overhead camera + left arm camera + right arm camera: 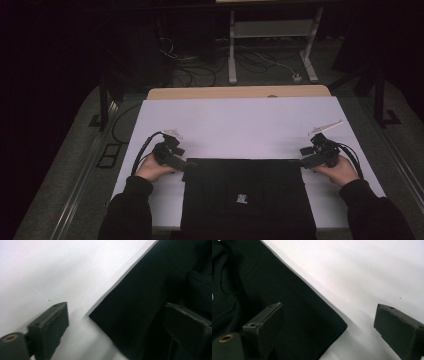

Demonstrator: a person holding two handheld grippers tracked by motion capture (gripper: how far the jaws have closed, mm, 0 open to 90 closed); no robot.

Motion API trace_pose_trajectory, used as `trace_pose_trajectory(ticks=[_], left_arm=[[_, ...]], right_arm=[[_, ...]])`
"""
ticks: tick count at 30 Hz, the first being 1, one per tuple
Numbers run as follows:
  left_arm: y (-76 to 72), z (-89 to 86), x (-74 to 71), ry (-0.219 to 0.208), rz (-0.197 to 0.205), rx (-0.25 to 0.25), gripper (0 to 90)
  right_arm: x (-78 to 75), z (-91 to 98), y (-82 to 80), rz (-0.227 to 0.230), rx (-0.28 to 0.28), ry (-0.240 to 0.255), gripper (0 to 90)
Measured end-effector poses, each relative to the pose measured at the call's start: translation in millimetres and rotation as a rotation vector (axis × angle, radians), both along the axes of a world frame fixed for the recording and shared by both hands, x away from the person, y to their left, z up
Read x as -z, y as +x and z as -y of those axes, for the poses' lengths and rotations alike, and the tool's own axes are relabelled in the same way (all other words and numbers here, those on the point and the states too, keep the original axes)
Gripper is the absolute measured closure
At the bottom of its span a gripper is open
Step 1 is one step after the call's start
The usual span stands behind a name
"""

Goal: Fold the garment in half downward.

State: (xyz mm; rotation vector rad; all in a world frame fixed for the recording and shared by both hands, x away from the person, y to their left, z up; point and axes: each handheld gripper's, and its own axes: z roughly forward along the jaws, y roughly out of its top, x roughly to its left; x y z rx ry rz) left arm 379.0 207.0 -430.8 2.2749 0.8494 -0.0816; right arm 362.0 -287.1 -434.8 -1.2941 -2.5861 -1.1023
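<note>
A black folded garment (245, 195) with a small white logo (242, 198) lies flat at the near edge of the white table top (240, 125). My left gripper (186, 164) is at its far left corner and my right gripper (300, 162) at its far right corner. In the left gripper view the jaws of the left gripper (115, 306) stand wide apart, one over the white surface, one over the garment (150, 302), with the corner between them. In the right gripper view the right gripper (329, 306) straddles the other corner of the garment (287, 290) the same way. No pad presses on fabric.
A wooden strip (240, 92) edges the table's far side. Beyond it, cables (200, 70) lie on the dark floor by a white table frame (232, 50). A black stand (104, 107) is at the left and another (381, 100) at the right.
</note>
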Motion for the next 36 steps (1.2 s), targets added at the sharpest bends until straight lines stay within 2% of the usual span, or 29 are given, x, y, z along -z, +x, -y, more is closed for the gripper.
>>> trace_pose_trajectory(ticks=[5, 8, 9, 14, 18, 20, 26, 28, 36], left_arm=[[2.1, -0.2, 2.6, -0.001, -0.003, 0.001, 18.0], [1.9, 1.0, 2.7, 0.036, 0.019, -0.015, 23.3], [1.7, 1.0, 2.3, 0.032, 0.021, -0.010, 25.2], [1.2, 3.1, 2.4, 0.021, 0.011, 0.011, 29.3], [2.7, 2.7, 4.7, 0.008, -0.007, 0.014, 35.3], [2.5, 2.7, 5.3, 0.007, -0.004, 0.016, 38.8], [2.6, 1.9, 5.3, 0.011, 0.003, -0.014, 46.0], [2.1, 1.2, 5.6, 0.015, 0.004, -0.035, 52.3], [1.7, 0.2, 5.7, 0.034, 0.022, -0.065, 65.4]], right_arm=[[2.8, 1.2, 1.7, -0.010, -0.005, 0.007, 13.2], [3.4, 2.5, 2.3, -0.012, -0.002, 0.014, 15.1], [3.4, 2.7, 2.4, -0.014, -0.002, 0.018, 16.2], [4.3, 4.0, 2.9, -0.015, -0.006, 0.029, 28.4], [4.7, 3.8, 2.2, -0.010, -0.003, 0.015, 35.7], [4.6, 4.0, 1.8, -0.010, -0.003, 0.010, 40.9], [4.3, 4.8, 1.3, -0.006, 0.008, -0.002, 52.7], [4.5, 5.3, 1.2, 0.000, 0.010, -0.008, 57.7], [7.3, 6.9, 0.8, -0.019, 0.006, -0.014, 71.9]])
